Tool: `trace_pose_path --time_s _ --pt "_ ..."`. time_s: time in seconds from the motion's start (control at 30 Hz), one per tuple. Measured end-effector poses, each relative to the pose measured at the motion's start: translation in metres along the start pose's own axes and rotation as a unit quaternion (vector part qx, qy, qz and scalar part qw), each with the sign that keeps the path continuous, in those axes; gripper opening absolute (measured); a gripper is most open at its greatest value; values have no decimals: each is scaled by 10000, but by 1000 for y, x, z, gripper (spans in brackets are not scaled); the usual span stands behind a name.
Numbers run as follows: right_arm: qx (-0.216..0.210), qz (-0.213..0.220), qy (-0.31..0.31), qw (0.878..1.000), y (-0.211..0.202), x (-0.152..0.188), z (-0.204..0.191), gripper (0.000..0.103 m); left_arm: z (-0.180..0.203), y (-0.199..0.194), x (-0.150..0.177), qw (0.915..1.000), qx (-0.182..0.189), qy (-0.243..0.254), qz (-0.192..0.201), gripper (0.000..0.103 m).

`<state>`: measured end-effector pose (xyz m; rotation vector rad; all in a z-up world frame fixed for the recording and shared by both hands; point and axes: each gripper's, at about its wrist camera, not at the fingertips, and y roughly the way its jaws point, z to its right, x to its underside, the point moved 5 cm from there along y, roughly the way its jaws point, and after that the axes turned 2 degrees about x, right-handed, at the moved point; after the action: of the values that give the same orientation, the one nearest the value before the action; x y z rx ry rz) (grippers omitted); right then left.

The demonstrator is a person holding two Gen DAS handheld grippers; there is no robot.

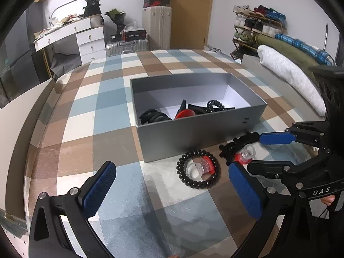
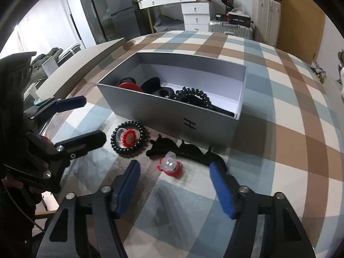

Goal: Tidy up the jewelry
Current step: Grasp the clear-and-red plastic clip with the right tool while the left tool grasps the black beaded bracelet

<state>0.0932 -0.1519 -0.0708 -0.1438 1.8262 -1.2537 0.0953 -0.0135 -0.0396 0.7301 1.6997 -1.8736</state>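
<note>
A grey box stands open on a surface covered with a checked cloth in blue, brown and white squares. Inside the box lie several dark hair pieces: a black spiral hair tie, a black clip and a red round piece. In front of the box, on the cloth, lies another black spiral hair tie, and inside its ring sits a small clear and red item. Just beside it, to the right in the left wrist view, lies a black hair clip near the box wall, and a second small clear and red item lies close in front of this clip. The right claw is low over the cloth, its blue pads standing partly apart on both sides of this second red item, and they do not touch it; nothing is held. The left claw hovers near the spiral tie on the cloth, with its blue pads wide apart and nothing between them. A part of a hand is seen behind the right claw.
</note>
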Motion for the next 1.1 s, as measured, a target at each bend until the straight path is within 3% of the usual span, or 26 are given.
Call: trace_pose_path --time_s 0.23,0.33,0.87,1.03,1.1 --pt "-99 -1 -43 9999 5 1 -6 41 4 6 5 9998 -55 121 -160 102" --pt "-104 14 -57 9999 5 1 -7 37 5 8 7 9997 -30 126 -204 102" --pt "-32 10 -43 10000 10 1 -7 26 19 6 8 9987 369 302 -152 101" --pt "50 31 -140 9999 11 1 -8 16 24 4 7 9979 516 380 -61 85" --pt "30 51 -179 9998 9 1 -10 16 26 3 6 9975 575 405 -10 66"
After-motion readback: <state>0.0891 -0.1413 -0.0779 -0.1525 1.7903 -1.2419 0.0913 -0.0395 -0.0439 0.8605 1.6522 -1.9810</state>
